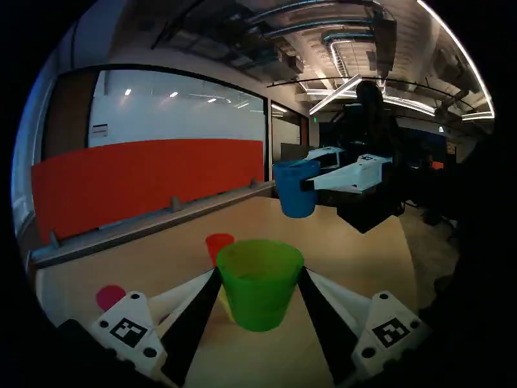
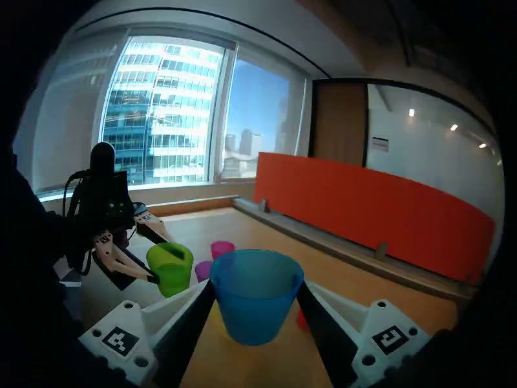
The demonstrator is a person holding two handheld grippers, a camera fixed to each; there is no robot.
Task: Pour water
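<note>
My left gripper [image 1: 260, 277] was clamped on the green translucent plastic cup [image 1: 258, 294], right gripper [image 2: 256, 288] on the blue plastic cup [image 2: 255, 310], both held above the wooden table [image 1: 161, 258]. Judged it needed: rims close, slow tilt.

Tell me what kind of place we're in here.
Probably a high-rise office: large windows facing city towers, a glass-walled room behind an orange partition, and exposed ceiling pipes over a wooden table.

readable text: none | wall notice [image 2: 380, 143]: too small | marker squares [image 1: 126, 331]: pattern, no letters
</note>
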